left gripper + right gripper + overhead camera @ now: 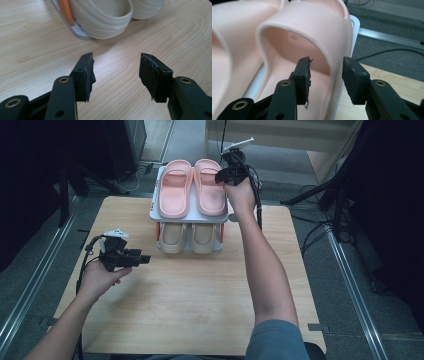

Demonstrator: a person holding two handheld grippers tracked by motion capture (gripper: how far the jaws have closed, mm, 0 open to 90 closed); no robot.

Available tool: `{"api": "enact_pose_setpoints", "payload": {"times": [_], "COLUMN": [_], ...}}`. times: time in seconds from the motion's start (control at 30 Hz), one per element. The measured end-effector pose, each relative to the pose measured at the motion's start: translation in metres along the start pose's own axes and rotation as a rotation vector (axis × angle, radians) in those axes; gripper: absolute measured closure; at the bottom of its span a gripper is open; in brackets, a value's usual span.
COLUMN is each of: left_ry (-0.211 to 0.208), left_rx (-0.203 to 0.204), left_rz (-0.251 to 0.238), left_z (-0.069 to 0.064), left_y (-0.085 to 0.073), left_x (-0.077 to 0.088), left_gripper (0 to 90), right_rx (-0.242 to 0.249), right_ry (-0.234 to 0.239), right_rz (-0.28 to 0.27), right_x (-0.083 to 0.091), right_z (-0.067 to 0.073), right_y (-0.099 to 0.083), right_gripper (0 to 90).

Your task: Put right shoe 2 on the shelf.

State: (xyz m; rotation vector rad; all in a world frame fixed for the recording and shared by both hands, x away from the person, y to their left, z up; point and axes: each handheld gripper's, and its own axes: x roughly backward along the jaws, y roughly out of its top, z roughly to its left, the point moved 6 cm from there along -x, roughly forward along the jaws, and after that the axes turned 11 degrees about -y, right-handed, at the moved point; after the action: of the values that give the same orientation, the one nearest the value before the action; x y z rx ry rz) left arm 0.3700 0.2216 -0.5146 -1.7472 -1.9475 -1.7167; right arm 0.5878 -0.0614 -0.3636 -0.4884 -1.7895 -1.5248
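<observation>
A pale wooden table (200,290) with rounded corners stands on grey carpet (350,330); metal rails (30,285) run along the floor on both sides, dark curtains (30,175) close the room at left and right, and black cables (315,232) trail over the carpet past the table's right edge. At the far middle of the table sits a small white two-level shoe rack (154,209) with orange side posts; a pair of pink slippers (192,187) lies on its upper shelf, a pair of beige slippers (187,237) on the lower one, toes toward the person. The right gripper (227,174) is at the rack's far right corner; in the right gripper view its jaws stand parted, astride the outer side of the right pink slipper's strap (312,30), one jaw inside the arch, the other outside, not visibly pressing it. The left gripper (142,259) hovers over bare wood at the left, well apart from the rack; its jaws are spread wide with nothing between them, pointing toward the beige slippers' toes.
</observation>
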Motion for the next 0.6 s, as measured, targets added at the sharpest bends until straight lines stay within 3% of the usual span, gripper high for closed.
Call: {"api": "enact_pose_setpoints", "payload": {"times": [0.07,0.1,0.2,0.27,0.47,0.6], "left_ry": [0.003,0.003,0.007,0.008,0.014,0.016], "left_rx": [0.002,0.001,-0.005,-0.006,-0.031,-0.025], "left_rz": [-0.003,-0.003,-0.004,0.001,-0.032,-0.019], "left_z": [0.0,0.0,0.0,0.0,-0.002,0.0], "left_y": [0.0,0.0,0.0,0.0,0.003,0.001], "left_x": [0.0,0.0,0.0,0.0,0.003,0.002], "left_gripper": [45.5,45.5,45.5,45.5,46.8,46.9], "right_rx": [0.007,0.012,0.023,0.031,0.034,0.015], "right_ry": [0.027,0.043,0.042,0.075,0.068,0.088], "right_rz": [-0.017,-0.019,-0.025,-0.038,-0.031,-0.024], "right_x": [0.008,0.015,0.02,0.021,0.017,0.009], "right_z": [-0.002,-0.006,-0.01,-0.016,-0.025,-0.03], "right_y": [-0.001,-0.003,-0.005,-0.01,-0.021,-0.03], "right_gripper": [62.4,71.8,78.3,83.6,88.3,90.0]}}
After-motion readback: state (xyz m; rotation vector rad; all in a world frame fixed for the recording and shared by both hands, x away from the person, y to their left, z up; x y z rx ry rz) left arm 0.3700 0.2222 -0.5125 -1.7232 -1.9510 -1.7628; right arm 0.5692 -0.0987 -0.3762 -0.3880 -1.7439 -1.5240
